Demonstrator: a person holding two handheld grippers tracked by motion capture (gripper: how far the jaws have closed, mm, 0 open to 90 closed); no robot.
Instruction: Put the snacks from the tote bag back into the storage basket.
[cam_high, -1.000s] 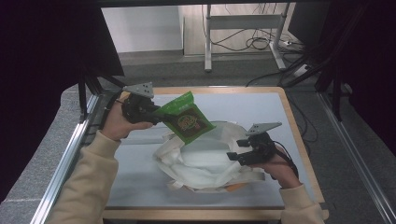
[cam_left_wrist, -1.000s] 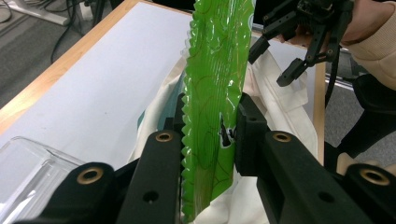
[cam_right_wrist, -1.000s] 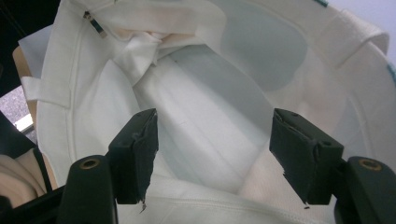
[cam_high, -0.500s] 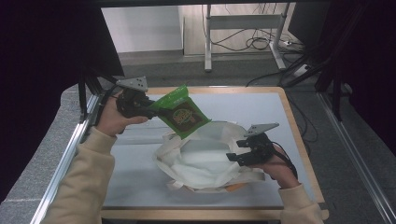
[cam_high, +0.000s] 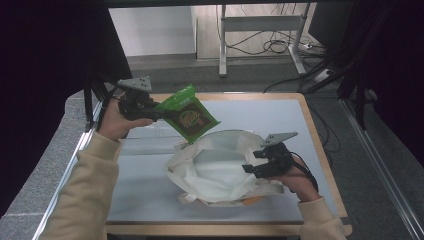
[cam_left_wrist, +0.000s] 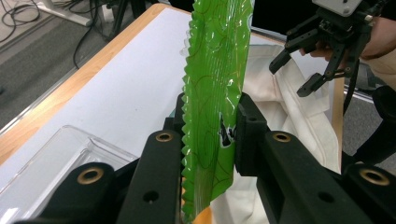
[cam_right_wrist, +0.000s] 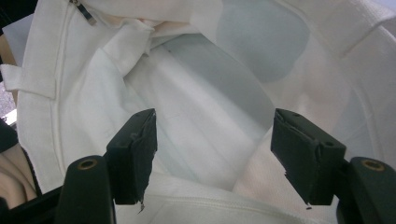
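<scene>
Lifted up and back toward the table's far left corner since a second ago, the green snack packet (cam_high: 189, 116) is clamped by its edge in the left gripper (cam_high: 156, 114), above the rim of the white cloth bag (cam_high: 215, 170). Over the bag's mouth, the right gripper (cam_high: 254, 169) hovers with jaws spread wide, gripping nothing.

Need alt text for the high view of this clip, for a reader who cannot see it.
A person's left gripper holds a green snack packet tilted in the air above the open mouth of a white cloth bag lying on a grey-topped table. The right gripper, jaws apart, sits at the bag's right rim.
</scene>
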